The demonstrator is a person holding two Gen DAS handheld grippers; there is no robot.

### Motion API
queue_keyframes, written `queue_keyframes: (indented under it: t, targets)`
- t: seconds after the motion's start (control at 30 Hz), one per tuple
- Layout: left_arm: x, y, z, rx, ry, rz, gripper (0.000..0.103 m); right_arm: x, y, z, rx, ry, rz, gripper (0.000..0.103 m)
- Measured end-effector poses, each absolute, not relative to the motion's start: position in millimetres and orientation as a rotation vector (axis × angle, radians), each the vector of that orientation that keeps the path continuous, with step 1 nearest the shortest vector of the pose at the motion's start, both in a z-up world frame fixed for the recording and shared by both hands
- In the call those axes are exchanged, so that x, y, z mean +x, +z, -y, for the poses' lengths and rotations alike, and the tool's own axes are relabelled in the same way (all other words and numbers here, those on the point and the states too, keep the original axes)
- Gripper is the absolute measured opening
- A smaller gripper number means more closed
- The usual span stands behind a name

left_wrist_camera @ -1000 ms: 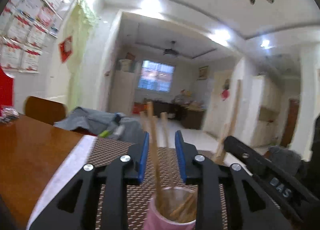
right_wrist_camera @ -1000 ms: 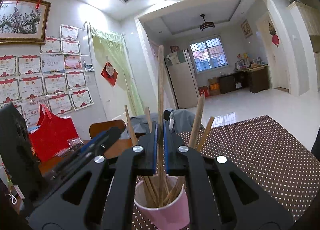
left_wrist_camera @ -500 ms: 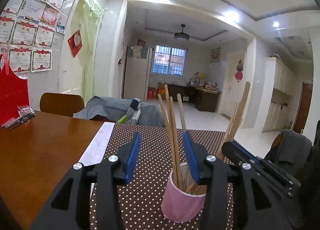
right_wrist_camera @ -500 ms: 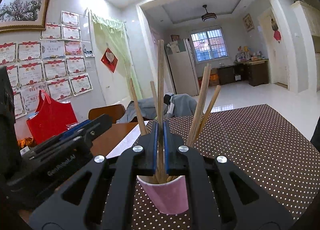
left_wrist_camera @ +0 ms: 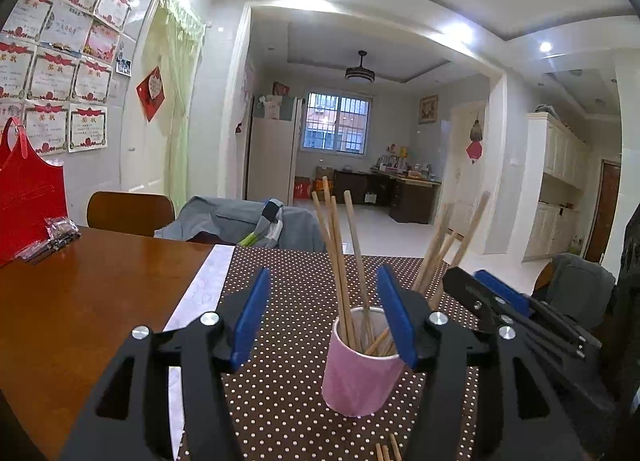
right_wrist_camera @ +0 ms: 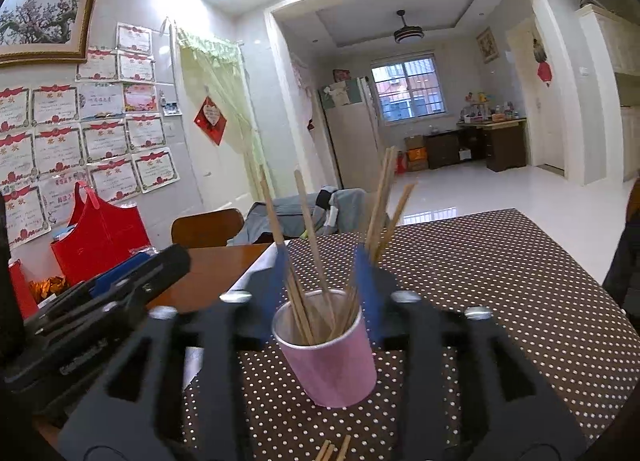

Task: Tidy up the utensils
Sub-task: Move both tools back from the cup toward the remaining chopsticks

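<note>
A pink cup (left_wrist_camera: 362, 369) holding several wooden chopsticks (left_wrist_camera: 340, 253) stands on the dotted mat (left_wrist_camera: 288, 401). My left gripper (left_wrist_camera: 324, 301) is just short of it with its jaws opening; the blue pads (left_wrist_camera: 252, 317) touch nothing. In the right wrist view the cup (right_wrist_camera: 332, 365) and chopsticks (right_wrist_camera: 308, 241) sit in front of my right gripper (right_wrist_camera: 322, 277). Its jaws are also opening, and the chopsticks stand loose between them, unpressed. Each gripper shows at the edge of the other's view: the right gripper (left_wrist_camera: 500, 301) and the left gripper (right_wrist_camera: 120, 281).
Loose chopsticks (right_wrist_camera: 332, 451) lie on the mat at the near edge. The brown wooden table (left_wrist_camera: 80, 301) extends left, bearing a red bag (left_wrist_camera: 28, 201) and small packets (left_wrist_camera: 60, 227). Behind stand a chair (left_wrist_camera: 128, 213) and grey clothing (left_wrist_camera: 224, 221).
My right gripper has let go of the upright chopstick it was shut on and its jaws have spread. The left jaws have widened. Both grippers have drawn back from the cup.
</note>
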State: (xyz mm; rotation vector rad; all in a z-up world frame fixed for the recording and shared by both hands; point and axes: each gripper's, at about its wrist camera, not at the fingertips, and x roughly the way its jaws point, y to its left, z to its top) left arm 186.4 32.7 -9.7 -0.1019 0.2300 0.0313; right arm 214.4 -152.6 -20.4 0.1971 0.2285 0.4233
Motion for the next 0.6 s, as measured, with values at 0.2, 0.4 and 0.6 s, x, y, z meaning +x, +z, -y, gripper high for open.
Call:
queue_keyframes:
  t: [0.2, 0.4, 0.6]
  targets:
    - [169, -5, -28, -0.099, 0.025, -0.229, 0.057, 201, -16, 163, 0.194, 0.405, -0.232, 0.05]
    - [151, -10, -21, -0.083, 0.004, -0.268, 0.057, 183, -20, 176, 0.194, 0.409, -0.266, 0.05]
    - [142, -26, -13, -0.063, -0.016, -0.352, 0.057, 168, -35, 184, 0.182, 0.409, -0.334, 0.053]
